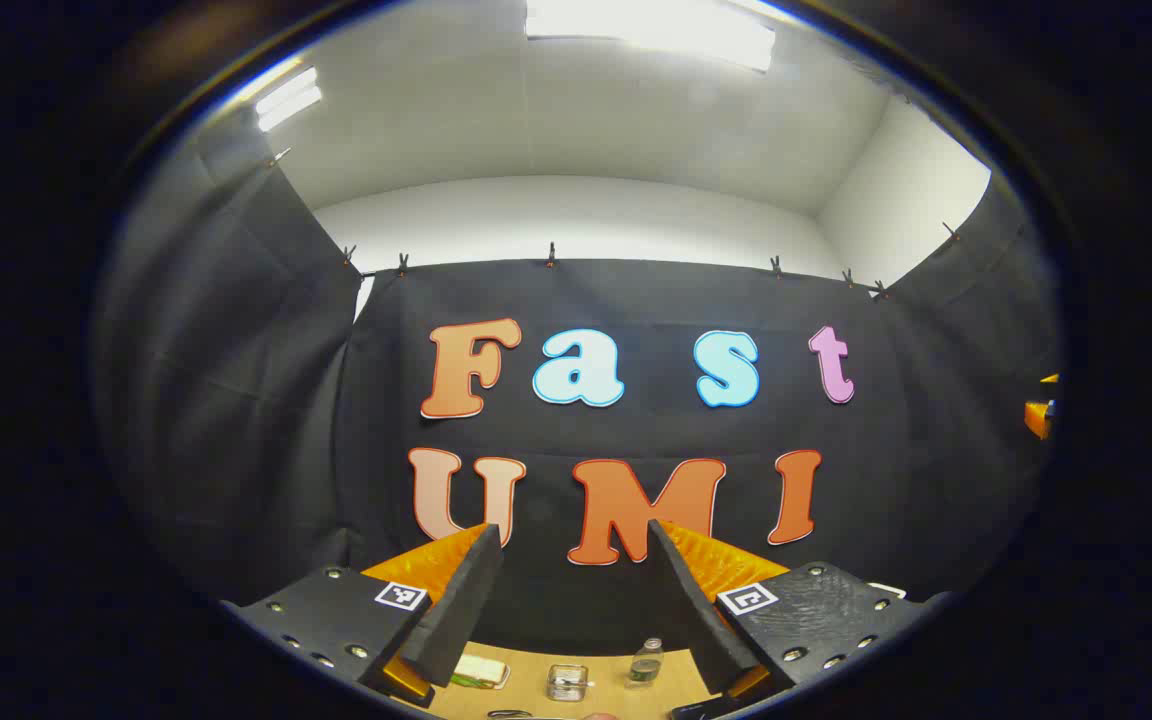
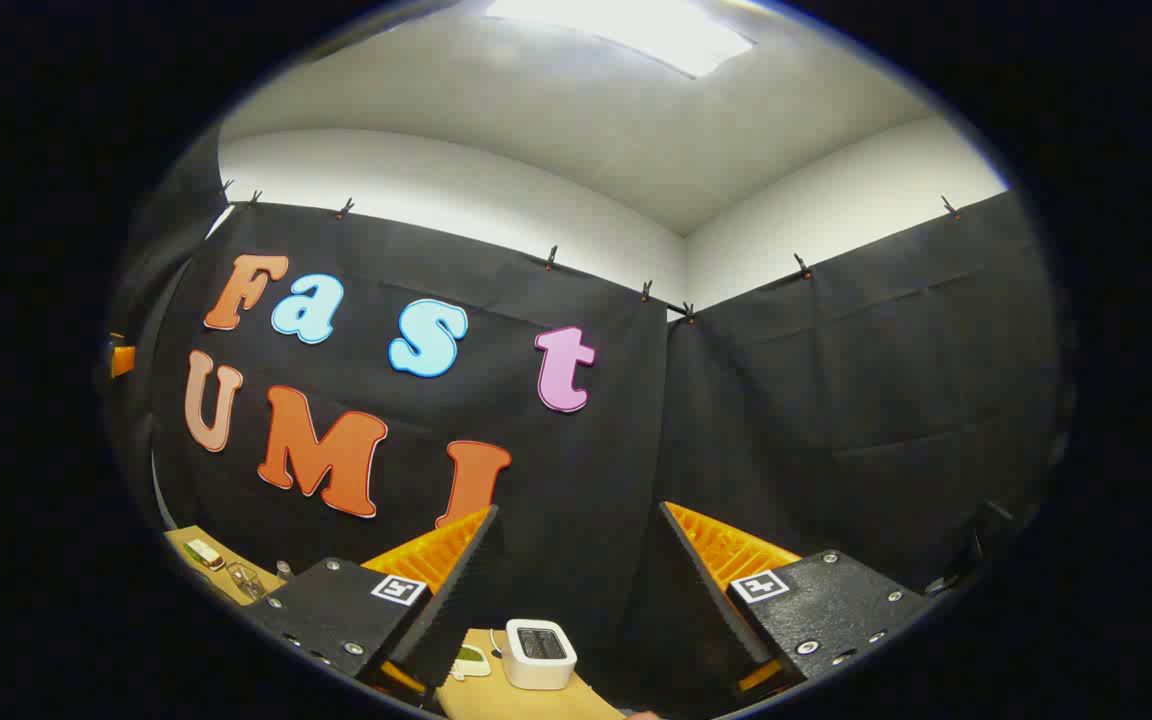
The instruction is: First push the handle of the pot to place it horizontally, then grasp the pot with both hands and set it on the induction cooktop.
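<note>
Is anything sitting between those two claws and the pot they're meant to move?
I cannot tell. Both grippers, left and right, are open and aimed high at the booth wall. Only a strip of table shows below, with a small bottle and a white box.

Black cloth wall (image 1: pixel 236 400) hangs all around, plain and creased, under a white ceiling (image 1: pixel 586 110). Between the left gripper's (image 1: pixel 576 580) jaws lies a light brown desk (image 1: pixel 526 670). On it, a clear small box (image 1: pixel 568 682) and a clear little bottle (image 1: pixel 646 662) with a dark label, plus a cream-and-green flat thing (image 1: pixel 481 670) near the left jaw. Between the right gripper's (image 2: pixel 576 560) jaws, a white box (image 2: pixel 539 652) with a dark grey top. Each gripper body carries a black-and-white square marker (image 1: pixel 401 596).
</note>
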Demonstrator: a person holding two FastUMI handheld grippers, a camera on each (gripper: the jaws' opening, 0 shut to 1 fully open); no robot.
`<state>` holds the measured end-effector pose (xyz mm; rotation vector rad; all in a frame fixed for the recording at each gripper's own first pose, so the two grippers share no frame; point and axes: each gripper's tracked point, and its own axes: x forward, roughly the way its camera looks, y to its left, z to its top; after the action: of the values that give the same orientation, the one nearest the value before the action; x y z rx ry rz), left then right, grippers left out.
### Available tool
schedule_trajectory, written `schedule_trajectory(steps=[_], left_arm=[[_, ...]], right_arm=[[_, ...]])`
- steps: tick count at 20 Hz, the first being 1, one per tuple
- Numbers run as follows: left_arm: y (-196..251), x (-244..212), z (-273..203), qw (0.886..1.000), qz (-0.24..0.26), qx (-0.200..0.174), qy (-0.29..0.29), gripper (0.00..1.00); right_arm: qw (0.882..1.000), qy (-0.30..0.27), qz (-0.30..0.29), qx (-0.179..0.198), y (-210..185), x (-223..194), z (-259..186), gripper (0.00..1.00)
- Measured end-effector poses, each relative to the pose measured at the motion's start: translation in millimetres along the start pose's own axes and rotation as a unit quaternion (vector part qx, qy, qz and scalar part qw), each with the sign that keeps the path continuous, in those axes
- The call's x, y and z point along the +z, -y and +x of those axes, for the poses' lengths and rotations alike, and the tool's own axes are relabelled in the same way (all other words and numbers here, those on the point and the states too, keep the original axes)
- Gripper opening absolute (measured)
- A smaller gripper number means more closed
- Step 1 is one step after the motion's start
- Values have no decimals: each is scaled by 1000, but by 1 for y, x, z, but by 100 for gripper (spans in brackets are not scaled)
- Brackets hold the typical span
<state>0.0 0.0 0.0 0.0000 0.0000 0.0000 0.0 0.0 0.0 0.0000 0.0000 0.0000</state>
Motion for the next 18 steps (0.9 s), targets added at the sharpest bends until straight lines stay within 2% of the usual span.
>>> schedule_trajectory(steps=[3,7,12,15,18], left_arm=[[21,1,2,1000,2,3,1,89],[45,18,-3,1000,7,12,22,88],[53,21,-14,998,8,57,26,87],[53,20,-18,998,-1,60,19,88],[43,26,-13,998,0,57,32,87]], right_arm=[[1000,-1,21,7,13,-9,11,97],[998,-13,53,42,13,-37,26,95],[993,-26,72,89,-2,-67,47,95],[989,-42,92,106,-13,-76,56,95],[991,-31,93,95,-12,-65,59,95]])
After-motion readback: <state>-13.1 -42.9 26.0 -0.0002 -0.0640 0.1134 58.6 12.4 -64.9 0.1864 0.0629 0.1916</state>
